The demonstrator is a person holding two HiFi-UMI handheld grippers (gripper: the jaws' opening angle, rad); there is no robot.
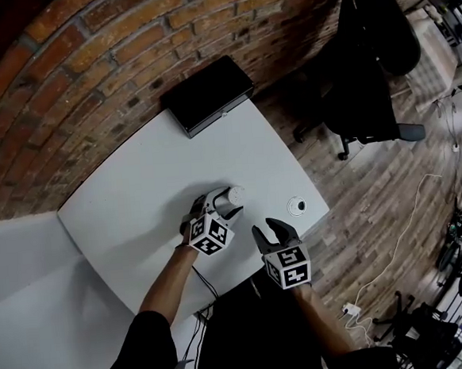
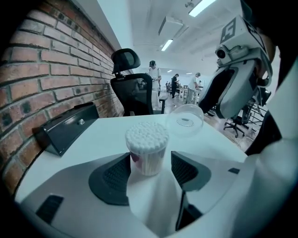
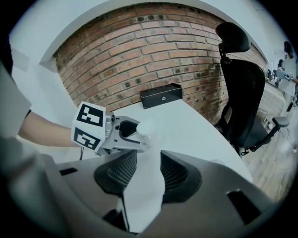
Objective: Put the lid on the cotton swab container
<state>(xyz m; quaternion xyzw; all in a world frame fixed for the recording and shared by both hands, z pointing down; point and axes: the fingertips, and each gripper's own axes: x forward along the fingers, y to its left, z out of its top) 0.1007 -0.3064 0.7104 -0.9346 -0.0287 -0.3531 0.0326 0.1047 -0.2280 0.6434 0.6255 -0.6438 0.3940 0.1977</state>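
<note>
Both my tongs hover over the white surface [image 1: 136, 195]: my left tongs [image 1: 223, 206] are released, spread around the open cotton swab container [image 2: 147, 148], which stands upright between them with a gap showing on its right side. My right tongs [image 1: 273, 230] are released and empty just beside them, and the clear lid [image 1: 296, 206] lies on the surface just beyond their tips

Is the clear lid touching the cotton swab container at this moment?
Apart. The head view shows the lid lying on the table, to the right of the cotton swab container, with bare tabletop between them.
</note>
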